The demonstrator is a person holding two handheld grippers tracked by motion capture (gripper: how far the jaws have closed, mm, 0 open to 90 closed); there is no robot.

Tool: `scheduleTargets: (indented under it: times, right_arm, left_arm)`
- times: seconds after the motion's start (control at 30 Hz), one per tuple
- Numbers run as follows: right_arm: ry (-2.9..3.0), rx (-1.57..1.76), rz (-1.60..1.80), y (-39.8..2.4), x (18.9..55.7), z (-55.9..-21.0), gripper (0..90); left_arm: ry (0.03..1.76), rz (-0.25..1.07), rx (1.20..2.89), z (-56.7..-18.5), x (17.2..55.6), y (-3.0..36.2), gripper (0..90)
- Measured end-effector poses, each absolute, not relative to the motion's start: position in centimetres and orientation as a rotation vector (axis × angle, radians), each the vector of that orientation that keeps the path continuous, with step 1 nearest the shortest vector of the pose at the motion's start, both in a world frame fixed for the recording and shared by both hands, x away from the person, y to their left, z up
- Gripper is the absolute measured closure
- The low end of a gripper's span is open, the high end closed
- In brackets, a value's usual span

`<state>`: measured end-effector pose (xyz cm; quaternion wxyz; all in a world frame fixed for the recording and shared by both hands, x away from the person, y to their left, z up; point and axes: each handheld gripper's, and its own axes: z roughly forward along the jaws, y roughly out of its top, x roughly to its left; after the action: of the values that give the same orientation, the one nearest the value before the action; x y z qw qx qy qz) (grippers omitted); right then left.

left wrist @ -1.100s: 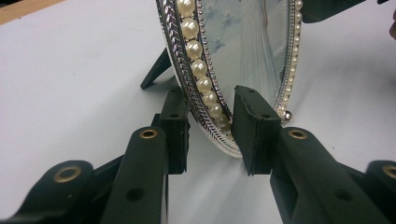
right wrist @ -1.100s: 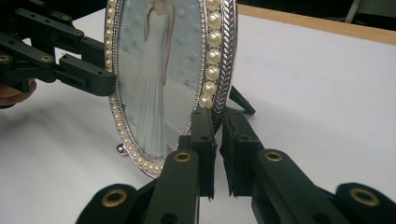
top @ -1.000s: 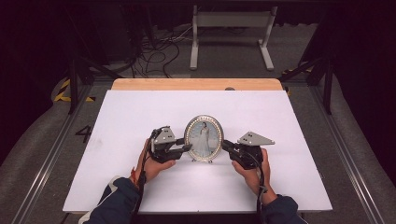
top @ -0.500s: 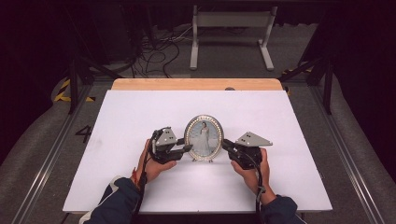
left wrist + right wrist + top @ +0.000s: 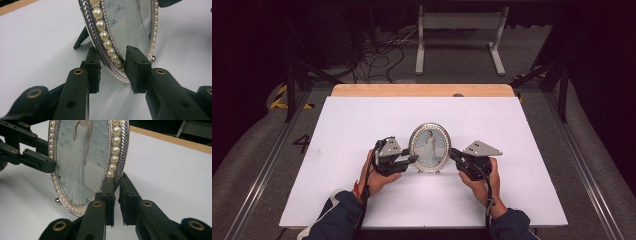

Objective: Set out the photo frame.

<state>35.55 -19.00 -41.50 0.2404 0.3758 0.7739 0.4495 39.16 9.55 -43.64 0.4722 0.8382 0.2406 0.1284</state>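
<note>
The oval pearl-rimmed picture frame stands upright on the white surface, nearer its front edge than its back, midway between the side edges. The left gripper straddles the frame's rim with a gap at each pad. The right gripper pinches the opposite rim.
</note>
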Motion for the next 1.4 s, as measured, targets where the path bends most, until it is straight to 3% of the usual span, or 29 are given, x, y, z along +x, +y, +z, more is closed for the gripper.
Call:
scheduleTargets:
  times: [0.87,1.4]
  right_arm:
    - [2.133,0.945,1.142,-18.70,35.46,-41.50,81.7]
    - [2.154,0.902,1.117,-19.01,35.49,-41.27,68.5]
  left_arm:
    - [0.568,0.338,2.070,-43.45,39.20,9.56,65.4]
    - [0.560,0.372,2.082,-43.34,38.97,9.38,63.9]
